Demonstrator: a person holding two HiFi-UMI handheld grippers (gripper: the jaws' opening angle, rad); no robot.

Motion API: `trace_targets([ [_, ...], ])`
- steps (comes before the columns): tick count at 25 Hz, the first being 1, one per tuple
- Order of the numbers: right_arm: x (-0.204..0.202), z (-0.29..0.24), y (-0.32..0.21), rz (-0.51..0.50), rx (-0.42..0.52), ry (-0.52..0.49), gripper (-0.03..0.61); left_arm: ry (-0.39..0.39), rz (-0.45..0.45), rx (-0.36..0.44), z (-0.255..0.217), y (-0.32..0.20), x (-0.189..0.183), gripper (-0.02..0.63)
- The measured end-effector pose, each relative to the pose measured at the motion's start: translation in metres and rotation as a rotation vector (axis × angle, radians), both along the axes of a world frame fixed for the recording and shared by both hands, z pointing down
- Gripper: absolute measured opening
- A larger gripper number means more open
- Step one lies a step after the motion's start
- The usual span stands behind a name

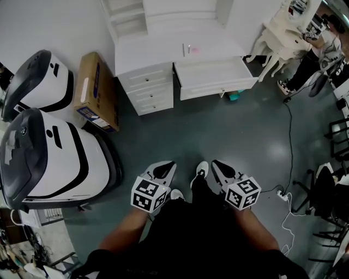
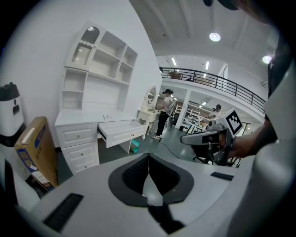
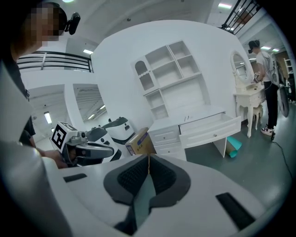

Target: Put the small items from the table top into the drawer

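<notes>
The small items (image 1: 191, 49) are lying on the white table top (image 1: 158, 52), just behind the drawer (image 1: 218, 87), which is standing pulled out beneath them. From the head view they are showing as one slim pale piece and a pinkish one touching or just beside it. They are too small to tell what they are. In the two gripper views they are shrinking to faint specks on the white surface.

Both tools are hanging low and well apart from the desk, over the grey-green floor (image 1: 218, 131). The left gripper (image 1: 168, 165) is showing its dark pads pressed together at the tips with nothing between them. The right gripper (image 1: 217, 164) is matching it, jaws closed tip to tip and carrying nothing.

The shelf unit (image 1: 128, 13) above the desk is being cut off by the top edge of the head view. The person's own dark clothing is hiding the floor below the grippers. A cardboard box (image 1: 97, 90) is leaning against the drawer stack on the left, and two white and black machines (image 1: 49, 158) are running out of frame beside it. A teal thing (image 1: 234, 96) is peeking from under the drawer, mostly covered. Far right, a person (image 1: 305, 60) is standing, partly cropped.
</notes>
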State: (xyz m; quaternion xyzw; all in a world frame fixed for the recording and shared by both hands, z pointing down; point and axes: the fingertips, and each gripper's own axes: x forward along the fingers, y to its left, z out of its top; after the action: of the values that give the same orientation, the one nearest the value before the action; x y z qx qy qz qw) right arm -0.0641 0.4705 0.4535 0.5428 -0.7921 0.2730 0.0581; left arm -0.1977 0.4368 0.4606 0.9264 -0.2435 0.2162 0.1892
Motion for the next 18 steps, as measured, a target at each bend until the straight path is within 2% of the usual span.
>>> trace_targets([
  [6,0.009,-0.003,-0.030,-0.003,0.020,-0.021,0.029,0.061,-0.056,-0.052,-0.007,-0.028,0.000,0.011],
  [12,0.026,-0.014,-0.075,-0.002,0.062,-0.045,0.029,0.020,-0.077,-0.002,-0.018,-0.063,0.007,0.011],
  [18,0.053,-0.018,-0.114,-0.026,0.090,-0.048,0.029,0.000,-0.086,0.022,-0.023,-0.096,0.036,0.011],
])
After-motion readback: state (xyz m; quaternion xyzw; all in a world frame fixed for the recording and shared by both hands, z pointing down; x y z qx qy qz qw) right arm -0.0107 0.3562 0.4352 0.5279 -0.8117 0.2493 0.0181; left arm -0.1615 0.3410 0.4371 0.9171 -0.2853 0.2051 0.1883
